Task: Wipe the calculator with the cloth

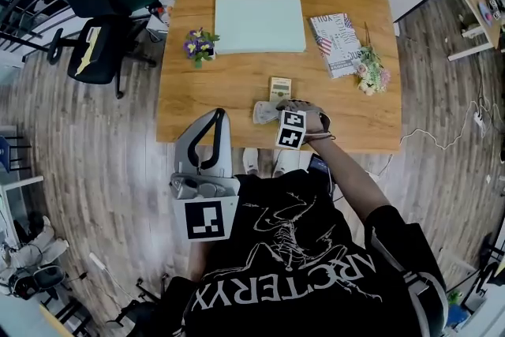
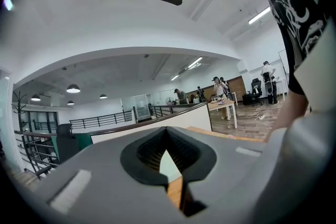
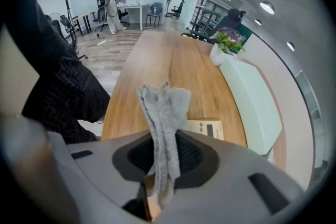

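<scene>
Gripping the cloth [image 3: 163,113], my right gripper [image 3: 163,157] is squeezing its jaws onto the grey fabric. The fabric is standing up between them in bunched folds and hanging out a little below. From my head view, this gripper [image 1: 282,119] is hovering over the near edge of the wooden table [image 1: 237,83], with the cloth [image 1: 264,113] showing at its tip.

The calculator [image 1: 280,88] is lying flat on the table near that front edge, just beyond the cloth. In the right gripper view the calculator [image 3: 207,127] is sitting just behind the fabric and a little to its right. I cannot tell whether the two are touching.

I am holding my left gripper [image 1: 213,134] back off the table, close to my body and above the wooden floor. Its jaws [image 2: 167,157] are pressing together at the tips with nothing between them. Only a sliver of table is showing through the gap lower down.

Farther back on the table a pale green pad [image 1: 259,22] is lying flat. A small pot of purple and yellow flowers [image 1: 200,45] is standing just beside its left edge. A booklet with a flag print [image 1: 335,42] is resting to the pad's right, and a bunch of pink flowers [image 1: 372,75] is lying beside it. A black office chair [image 1: 99,47] is standing on the floor left of the table.
</scene>
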`<state>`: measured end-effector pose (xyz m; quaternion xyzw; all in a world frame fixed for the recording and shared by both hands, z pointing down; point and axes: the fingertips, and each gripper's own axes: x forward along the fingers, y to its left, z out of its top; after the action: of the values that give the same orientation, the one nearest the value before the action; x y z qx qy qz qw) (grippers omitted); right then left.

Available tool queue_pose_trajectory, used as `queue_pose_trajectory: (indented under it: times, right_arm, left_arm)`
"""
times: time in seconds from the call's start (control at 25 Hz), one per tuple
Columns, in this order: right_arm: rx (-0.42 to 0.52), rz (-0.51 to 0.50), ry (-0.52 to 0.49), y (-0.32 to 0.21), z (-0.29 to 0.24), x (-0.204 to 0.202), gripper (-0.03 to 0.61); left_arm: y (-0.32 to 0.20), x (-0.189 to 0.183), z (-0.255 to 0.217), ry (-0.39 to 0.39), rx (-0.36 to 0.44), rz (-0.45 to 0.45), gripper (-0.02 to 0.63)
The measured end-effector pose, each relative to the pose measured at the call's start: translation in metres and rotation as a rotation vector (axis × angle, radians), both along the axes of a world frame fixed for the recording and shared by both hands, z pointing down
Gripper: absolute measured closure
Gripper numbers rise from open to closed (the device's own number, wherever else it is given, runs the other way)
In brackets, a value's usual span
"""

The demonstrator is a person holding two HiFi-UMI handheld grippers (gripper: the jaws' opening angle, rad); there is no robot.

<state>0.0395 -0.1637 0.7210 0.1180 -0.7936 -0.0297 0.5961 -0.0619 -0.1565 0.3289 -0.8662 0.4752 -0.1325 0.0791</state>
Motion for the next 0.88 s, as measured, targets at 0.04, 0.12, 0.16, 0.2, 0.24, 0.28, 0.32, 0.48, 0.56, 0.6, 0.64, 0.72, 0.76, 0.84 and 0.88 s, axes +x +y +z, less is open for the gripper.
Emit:
queue_pose_trajectory:
  times: [0.04,0.12,0.16,0.2,0.24,0.28,0.32,0.48,0.56,0.6,0.64,0.72,0.76,0.84,0.88]
  right_arm:
    - [-0.008,0.004,-0.003,0.004,0.0,-0.001,0.491]
    - [-0.02,0.009,-0.008,0.01,0.0,-0.003,0.491]
    - [-0.027,0.009,-0.009,0.013,0.0,-0.005,0.491]
    - [-0.033,0.005,-0.009,0.017,0.001,-0.006,0.491]
    - [-0.04,0.0,-0.007,0.021,0.001,-0.007,0.491]
    - [-0.048,-0.004,-0.007,0.025,0.001,-0.008,0.491]
    - [-0.057,-0.005,-0.01,0.028,0.002,-0.01,0.491]
    - [-0.099,0.008,-0.025,0.039,0.01,-0.014,0.491]
    - [-0.115,0.0,-0.024,0.045,0.015,-0.017,0.491]
    - [-0.121,0.001,-0.025,0.047,0.018,-0.018,0.491]
    - [-0.124,0.008,-0.028,0.048,0.02,-0.019,0.491]
    - [-0.124,0.028,-0.037,0.048,0.021,-0.02,0.491]
    - [-0.122,0.035,-0.042,0.048,0.021,-0.02,0.491]
    - [-0.117,0.044,-0.054,0.047,0.019,-0.02,0.491]
    - [-0.113,0.053,-0.065,0.047,0.018,-0.02,0.491]
  left_arm:
    - [0.0,-0.001,0.001,0.012,-0.008,-0.001,0.604]
    - [-0.001,-0.004,0.002,0.021,-0.013,-0.003,0.604]
    - [-0.001,-0.006,0.003,0.02,-0.012,-0.003,0.604]
    - [-0.001,-0.007,0.003,0.021,-0.011,-0.004,0.604]
    - [0.0,-0.008,0.003,0.022,-0.011,-0.005,0.604]
    - [0.0,-0.008,0.002,0.023,-0.01,-0.004,0.604]
    - [0.0,-0.009,0.002,0.022,-0.009,-0.001,0.604]
    - [0.0,-0.011,0.004,0.048,-0.024,-0.006,0.604]
    - [0.0,-0.011,0.004,0.06,-0.03,-0.008,0.604]
    - [0.0,-0.011,0.004,0.062,-0.031,-0.006,0.604]
    - [0.0,-0.011,0.003,0.064,-0.032,-0.003,0.604]
    - [0.0,-0.01,0.002,0.065,-0.033,0.005,0.604]
    - [0.0,-0.009,0.002,0.063,-0.034,0.008,0.604]
    - [0.0,-0.007,0.002,0.064,-0.035,0.017,0.604]
    - [-0.001,-0.006,0.002,0.065,-0.035,0.025,0.604]
